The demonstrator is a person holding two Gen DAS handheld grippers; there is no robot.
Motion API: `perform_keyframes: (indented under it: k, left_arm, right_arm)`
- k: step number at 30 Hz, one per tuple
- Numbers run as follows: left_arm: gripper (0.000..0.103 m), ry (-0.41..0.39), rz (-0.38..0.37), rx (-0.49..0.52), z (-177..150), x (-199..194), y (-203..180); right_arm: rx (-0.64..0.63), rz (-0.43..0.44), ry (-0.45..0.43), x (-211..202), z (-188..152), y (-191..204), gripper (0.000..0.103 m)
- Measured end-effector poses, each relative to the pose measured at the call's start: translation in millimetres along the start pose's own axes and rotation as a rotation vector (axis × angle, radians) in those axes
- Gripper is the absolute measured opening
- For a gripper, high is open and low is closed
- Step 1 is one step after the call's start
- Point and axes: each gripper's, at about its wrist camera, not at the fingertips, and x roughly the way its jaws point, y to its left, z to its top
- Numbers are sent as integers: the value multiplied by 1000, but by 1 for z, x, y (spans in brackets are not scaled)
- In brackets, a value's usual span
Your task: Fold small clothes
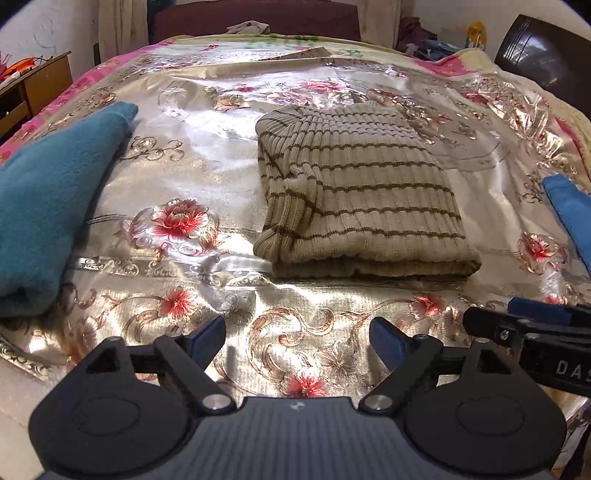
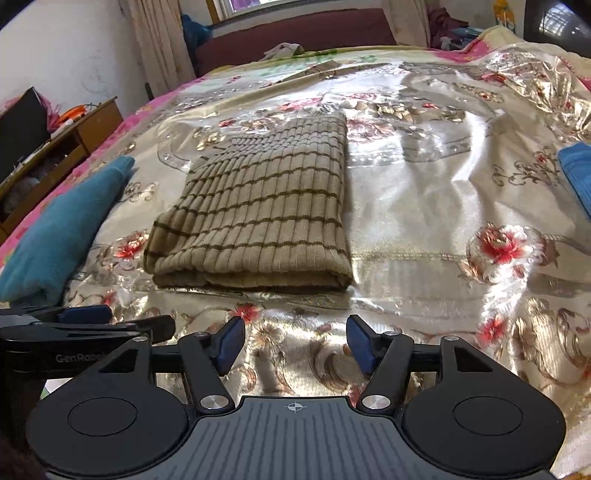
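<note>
A beige ribbed sweater with brown stripes (image 1: 354, 192) lies folded into a rectangle in the middle of the bed; it also shows in the right wrist view (image 2: 258, 214). My left gripper (image 1: 297, 341) is open and empty, low over the bedspread in front of the sweater's near edge. My right gripper (image 2: 295, 343) is open and empty, also short of the sweater's near edge. The right gripper shows at the right edge of the left wrist view (image 1: 535, 325). The left gripper shows at the left edge of the right wrist view (image 2: 85, 325).
A folded teal garment (image 1: 51, 206) lies at the left (image 2: 66, 225). A folded blue garment (image 1: 572, 214) lies at the right (image 2: 578, 173). The shiny floral bedspread (image 1: 207, 155) covers the bed. A wooden bedside cabinet (image 2: 74, 144) stands left. A dark headboard (image 1: 258, 18) is at the far end.
</note>
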Motion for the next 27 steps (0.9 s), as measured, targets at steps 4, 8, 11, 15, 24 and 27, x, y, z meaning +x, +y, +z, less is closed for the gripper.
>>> perform_keyframes:
  k: [4,8,11,15,24,27]
  left_arm:
    - [90,3,4,1,-3,-3,-3]
    - [94,14,20,16,-5,-6,-7]
    - [95,13,24,21,-6,-8,-8]
    - [95,17,19,20,-7,-9,-8]
    - [95,39,27,21,-9,-9,-11]
    - [95,43,36,28,-9,-9,-12]
  right_arm:
    - [-8,-7,11,-1,-5,4,68]
    - [-24,-2,11,-4,-10,10,70]
    - [-18,-3,11,-6,-11,9,70]
    - [-1,-5,16,-7,-12,5,70]
    - [7,-10,27,-8,-15,4,71]
    - [9,-14,32,-7,-16,3,72]
